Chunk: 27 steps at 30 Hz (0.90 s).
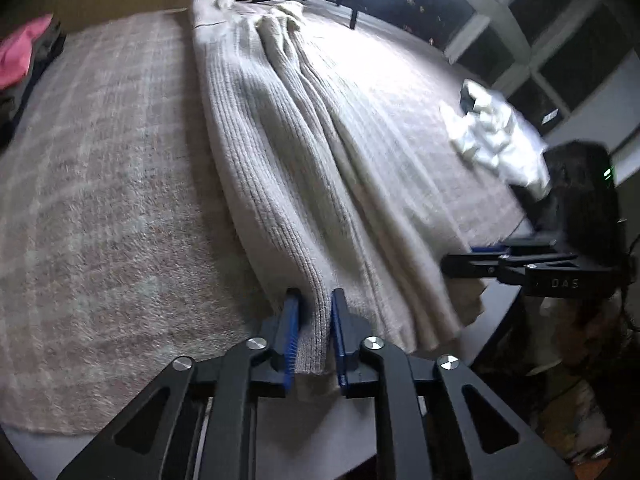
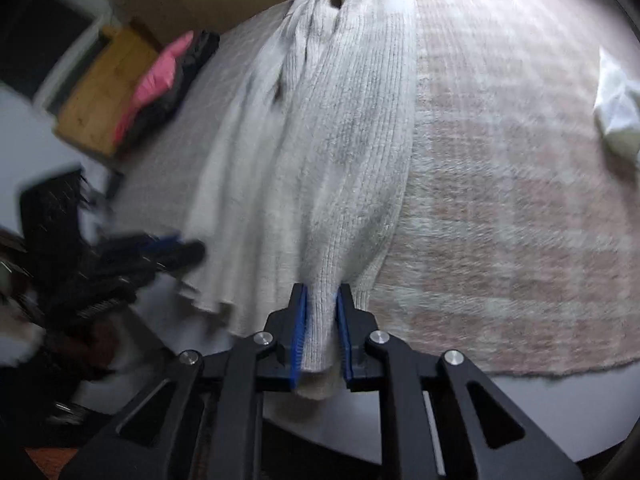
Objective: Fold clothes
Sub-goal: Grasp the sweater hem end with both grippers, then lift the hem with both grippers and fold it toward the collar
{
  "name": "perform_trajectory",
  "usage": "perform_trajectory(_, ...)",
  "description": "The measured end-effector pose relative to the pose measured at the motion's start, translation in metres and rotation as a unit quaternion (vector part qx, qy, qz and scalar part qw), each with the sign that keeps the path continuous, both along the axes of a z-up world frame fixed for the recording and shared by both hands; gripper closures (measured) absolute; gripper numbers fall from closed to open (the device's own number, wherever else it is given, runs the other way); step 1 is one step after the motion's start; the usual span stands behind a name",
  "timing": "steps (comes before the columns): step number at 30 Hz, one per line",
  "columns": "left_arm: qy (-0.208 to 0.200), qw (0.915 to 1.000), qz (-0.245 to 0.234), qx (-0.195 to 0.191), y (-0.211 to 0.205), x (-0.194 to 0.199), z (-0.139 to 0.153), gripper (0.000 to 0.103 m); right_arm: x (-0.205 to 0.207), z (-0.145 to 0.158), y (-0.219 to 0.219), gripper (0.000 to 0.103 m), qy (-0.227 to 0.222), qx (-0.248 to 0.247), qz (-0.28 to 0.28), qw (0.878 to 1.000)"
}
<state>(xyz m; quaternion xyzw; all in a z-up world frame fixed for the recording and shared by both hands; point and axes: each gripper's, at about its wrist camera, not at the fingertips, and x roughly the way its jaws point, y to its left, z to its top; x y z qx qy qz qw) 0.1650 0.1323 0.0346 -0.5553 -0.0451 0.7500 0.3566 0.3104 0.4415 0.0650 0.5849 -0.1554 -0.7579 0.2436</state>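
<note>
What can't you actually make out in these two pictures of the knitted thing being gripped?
- Cream ribbed knit garment: its far end bunches near the top edge in both views, so its type is unclear.
- Crumpled white cloth: glare and blur in the left view; cut by the right edge in the right view.
- Pink item: blurred, partly under dark things.
- Left gripper: a dark smear in the right view.

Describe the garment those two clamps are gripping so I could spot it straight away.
Start at the big pinkish checked blanket covering the table. Down its middle lies a long cream ribbed sweater, its near hem pinched by the left gripper and right gripper. Its knit ribs set it apart from the smooth, crumpled white cloth nearby.
</note>
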Motion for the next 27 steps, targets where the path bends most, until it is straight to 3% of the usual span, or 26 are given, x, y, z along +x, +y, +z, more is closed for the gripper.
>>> perform_trajectory(5, 0.017, 0.9976, 0.007, 0.067, -0.003, -0.034, 0.049, 0.094, -0.032, 0.050, 0.020, 0.092, 0.021, -0.083, -0.033, 0.996)
perform_trajectory(8, 0.045, 0.9937, 0.020, 0.101, -0.003, -0.071, 0.090, 0.094, -0.060, 0.090, 0.026, 0.092, 0.051, -0.097, -0.043, 0.993)
perform_trajectory(10, 0.074, 0.9902, 0.031, 0.114, -0.001, -0.104, 0.121, 0.094, -0.088, 0.119, 0.027, 0.092, 0.074, -0.097, -0.047, 0.991)
perform_trajectory(15, 0.100, 0.9856, 0.070, 0.117, 0.000, -0.169, 0.154, 0.094, -0.173, 0.156, 0.018, 0.092, 0.089, -0.114, -0.071, 0.987)
perform_trajectory(19, 0.095, 0.9868, 0.089, 0.097, 0.012, -0.216, 0.148, 0.095, -0.234, 0.150, 0.003, 0.092, 0.081, -0.109, -0.076, 0.988)
perform_trajectory(27, 0.057, 0.9886, 0.123, 0.065, 0.034, -0.312, 0.104, 0.100, -0.330, 0.085, 0.024, 0.092, 0.022, -0.127, -0.080, 0.988)
